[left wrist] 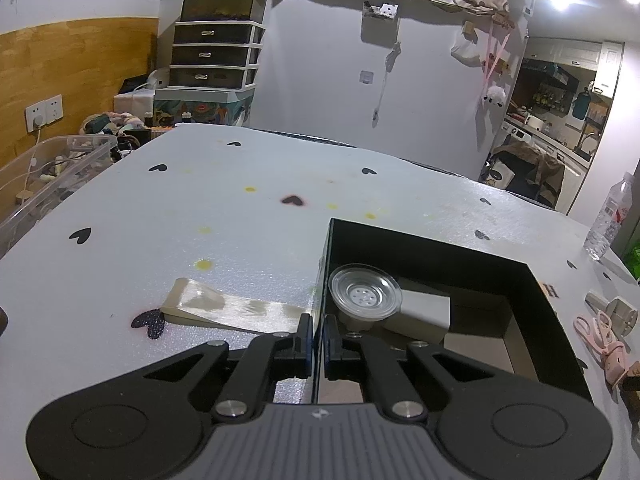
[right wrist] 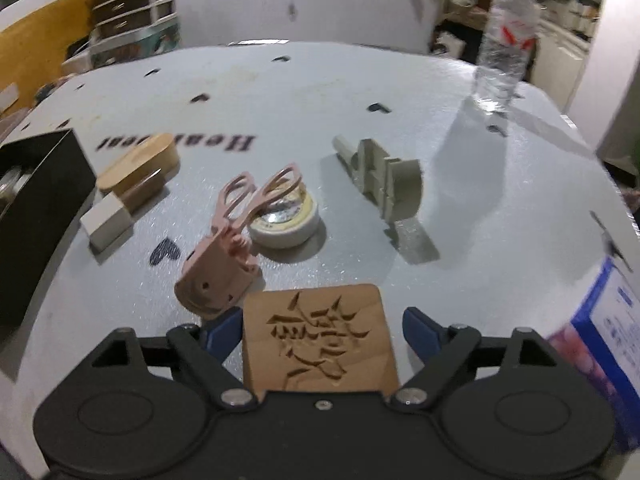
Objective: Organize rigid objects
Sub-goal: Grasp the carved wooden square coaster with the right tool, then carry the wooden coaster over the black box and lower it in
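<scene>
The left gripper is pinched on the near left wall of the black box. One finger is seen outside the wall and one inside, with only the thin wall between them. The box is open at the top and sits on the white table, which is dotted with small black hearts. Inside the box, a clear round dish is seen close to the gripped wall. A white block lies just beside the dish, on the side away from that wall. Outside the box, next to the gripped wall, a shiny strip of ribbon lies flat on the table.

The right gripper is spread wide apart. A square wooden tile with a sign cut into it lies between the two blue fingers. Whether the fingers touch the tile cannot be told. Pink scissors in a pink holder lie just past the tile, to its left. The scissor handles rest against a roll of pale tape. Left of the scissors, a small white block and a rounded wooden block are seen near the box. A grey plastic part stands to the right of the tape. A clear water bottle stands far back on the table, well apart from the rest. A blue and white carton is seen at the right edge.
</scene>
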Available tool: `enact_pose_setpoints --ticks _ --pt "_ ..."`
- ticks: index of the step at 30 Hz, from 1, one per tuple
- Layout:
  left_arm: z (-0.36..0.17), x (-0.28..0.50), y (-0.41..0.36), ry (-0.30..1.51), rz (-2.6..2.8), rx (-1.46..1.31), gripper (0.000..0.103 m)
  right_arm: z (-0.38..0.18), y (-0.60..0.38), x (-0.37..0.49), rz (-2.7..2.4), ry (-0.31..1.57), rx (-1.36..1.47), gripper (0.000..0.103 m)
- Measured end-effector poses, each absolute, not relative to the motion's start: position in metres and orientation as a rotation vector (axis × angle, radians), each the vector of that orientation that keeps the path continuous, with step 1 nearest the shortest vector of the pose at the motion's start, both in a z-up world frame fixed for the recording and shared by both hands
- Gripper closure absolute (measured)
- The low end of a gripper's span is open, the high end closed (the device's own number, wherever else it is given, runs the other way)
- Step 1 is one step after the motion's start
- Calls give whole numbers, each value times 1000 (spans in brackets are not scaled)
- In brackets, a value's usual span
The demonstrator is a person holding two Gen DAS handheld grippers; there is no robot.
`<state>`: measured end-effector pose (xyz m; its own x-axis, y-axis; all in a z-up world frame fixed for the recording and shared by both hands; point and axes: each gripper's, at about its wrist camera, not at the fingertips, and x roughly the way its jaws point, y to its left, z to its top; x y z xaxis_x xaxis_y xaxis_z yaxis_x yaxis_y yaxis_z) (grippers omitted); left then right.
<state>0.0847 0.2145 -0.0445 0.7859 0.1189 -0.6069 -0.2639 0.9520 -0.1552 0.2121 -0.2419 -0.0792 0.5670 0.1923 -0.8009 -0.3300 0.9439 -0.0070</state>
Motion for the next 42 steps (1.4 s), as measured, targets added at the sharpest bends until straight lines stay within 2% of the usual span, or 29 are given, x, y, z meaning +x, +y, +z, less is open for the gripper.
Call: enact_pose_setpoints --ticks 5,7,8,13,20,25,32,42 --pt "-45 85 215 634 209 -242 99 -79 -251 219 385 958 -123 17" --pt "-45 84 215 634 209 -240 99 -78 -251 220 397 963 -127 26" --pt "-45 84 215 634 209 -240 99 -78 -251 220 410 968 -125 27" --pt "-45 84 215 634 208 -241 99 -71 -244 216 380 955 -148 27" --pt "-45 85 215 634 207 -240 99 -8 -212 207 452 803 -26 27" --pt "-45 85 215 635 205 -242 99 20 -151 210 608 783 -1 27" --pt "-45 85 215 636 204 -240 99 25 -55 218 699 876 10 27" --pt "-49 84 220 627 183 -249 98 5 17 237 522 1024 63 27"
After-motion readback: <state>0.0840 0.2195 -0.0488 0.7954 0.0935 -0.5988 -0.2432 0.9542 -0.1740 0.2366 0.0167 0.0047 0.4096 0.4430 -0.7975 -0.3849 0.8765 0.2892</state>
